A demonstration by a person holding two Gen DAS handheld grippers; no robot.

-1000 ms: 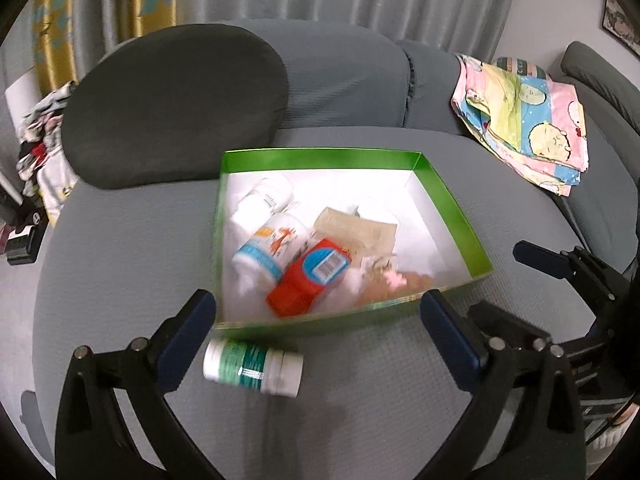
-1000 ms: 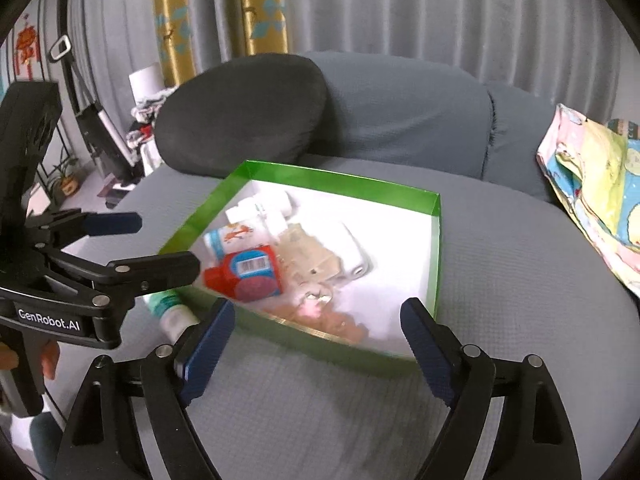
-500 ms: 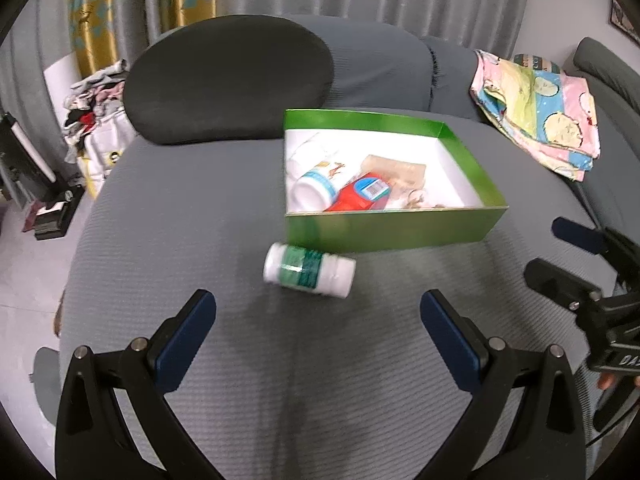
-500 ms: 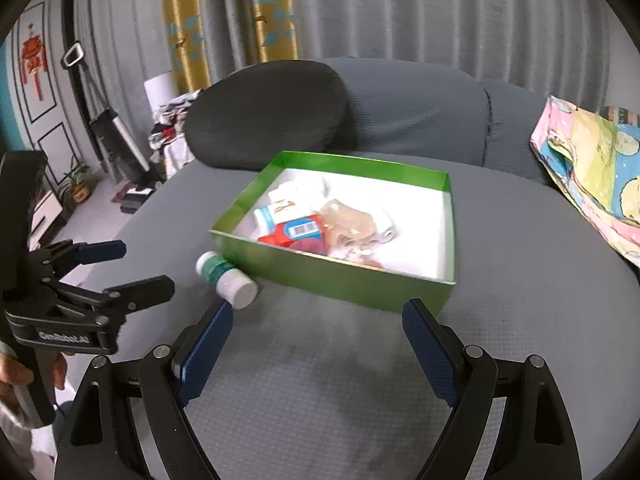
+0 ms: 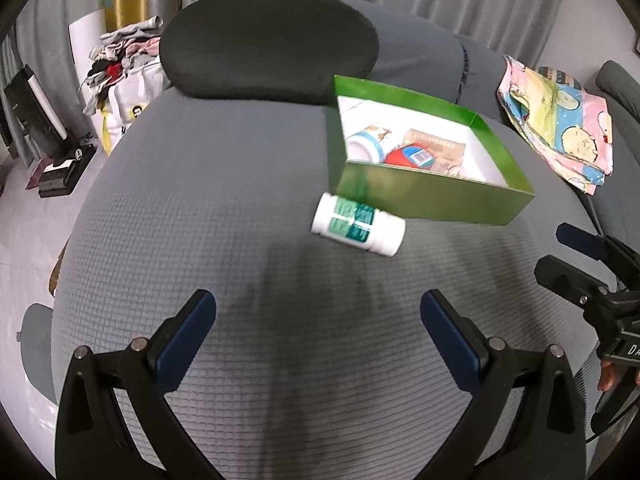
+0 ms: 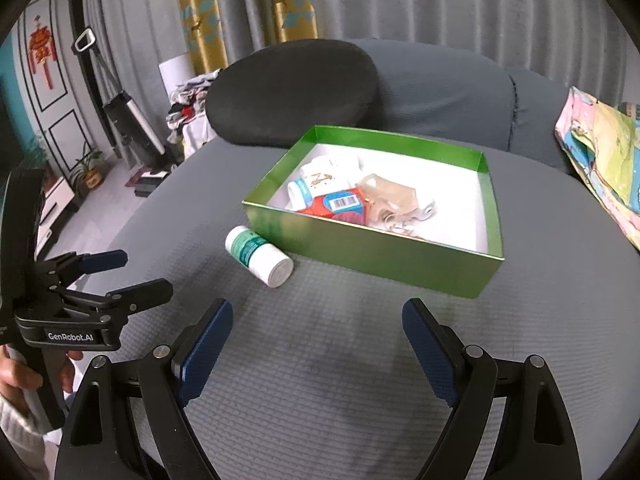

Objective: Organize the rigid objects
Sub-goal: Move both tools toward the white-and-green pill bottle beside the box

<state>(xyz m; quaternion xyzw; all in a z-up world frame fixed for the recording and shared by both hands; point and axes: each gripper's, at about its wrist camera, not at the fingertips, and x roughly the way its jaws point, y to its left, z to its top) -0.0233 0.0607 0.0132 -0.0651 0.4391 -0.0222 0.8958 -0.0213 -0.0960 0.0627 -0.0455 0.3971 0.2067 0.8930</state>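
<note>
A green box [image 5: 436, 200] [image 6: 372, 252] with a white inside sits on the grey cushion. It holds a white bottle [image 6: 310, 188], a red container [image 6: 338, 208] and a beige packet [image 6: 386, 196]. A white bottle with a green label [image 5: 357, 225] [image 6: 258, 256] lies on its side on the cushion, against the box's near left wall. My left gripper [image 5: 318, 334] [image 6: 134, 276] is open and empty, well short of the bottle. My right gripper [image 6: 316, 344] [image 5: 568, 252] is open and empty, in front of the box.
A dark round cushion [image 5: 268, 44] leans on the sofa back behind the box. A colourful folded cloth [image 5: 560, 120] lies to the right. Clothes and bags [image 5: 120, 64] are piled at the far left, off the sofa.
Both grippers have pulled back and up from the box. The box and the lying bottle now look smaller and farther away. Both grippers stay open.
</note>
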